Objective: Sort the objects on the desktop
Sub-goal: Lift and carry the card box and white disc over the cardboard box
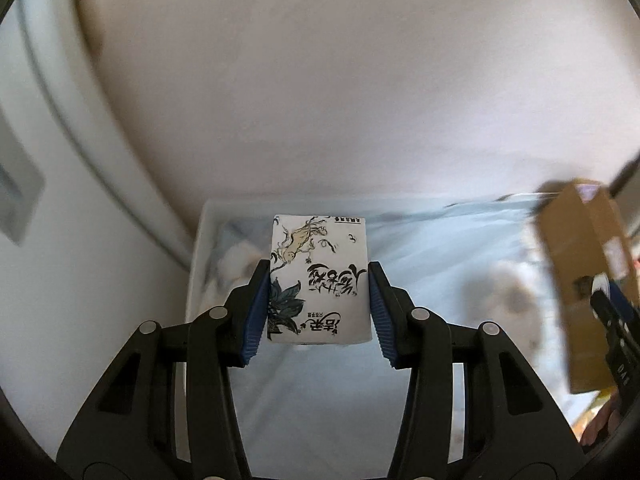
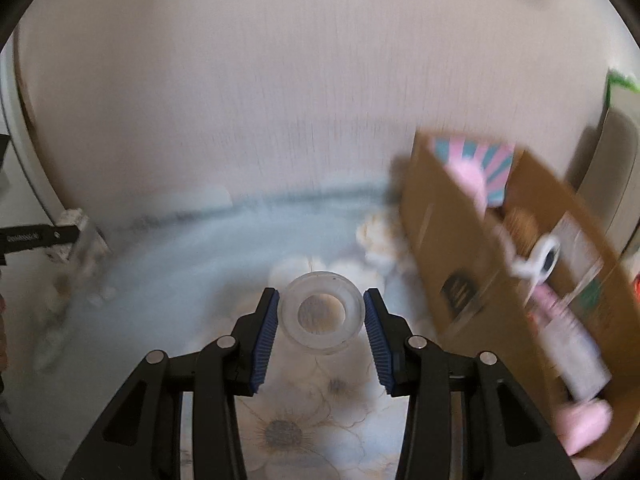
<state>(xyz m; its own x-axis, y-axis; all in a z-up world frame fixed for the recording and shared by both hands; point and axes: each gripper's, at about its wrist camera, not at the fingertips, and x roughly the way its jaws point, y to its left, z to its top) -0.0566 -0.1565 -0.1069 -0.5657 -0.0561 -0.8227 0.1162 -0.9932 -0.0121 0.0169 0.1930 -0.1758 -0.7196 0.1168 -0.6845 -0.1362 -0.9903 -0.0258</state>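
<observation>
My left gripper (image 1: 319, 268) is shut on a white tissue packet (image 1: 324, 240) printed with ink drawings and black characters, both blue pads pressed on its sides. It hangs above a pale bin (image 1: 208, 216). My right gripper (image 2: 320, 292) is shut on a clear ring-shaped object (image 2: 354, 316), perhaps a tape roll, held off the flowered tablecloth (image 2: 304, 432). In the right wrist view the left gripper's black finger (image 2: 36, 236) and the tissue packet (image 2: 76, 220) show blurred at the far left. The right gripper's fingers (image 1: 612, 320) appear at the right edge of the left wrist view.
An open cardboard box (image 2: 460, 248) stands tilted at the right, holding pink items, a pale tube and a white object; the cardboard box (image 1: 576, 264) also shows in the left wrist view. A plain wall (image 2: 280, 100) rises behind the table. A person's fingers (image 1: 600, 424) show at lower right.
</observation>
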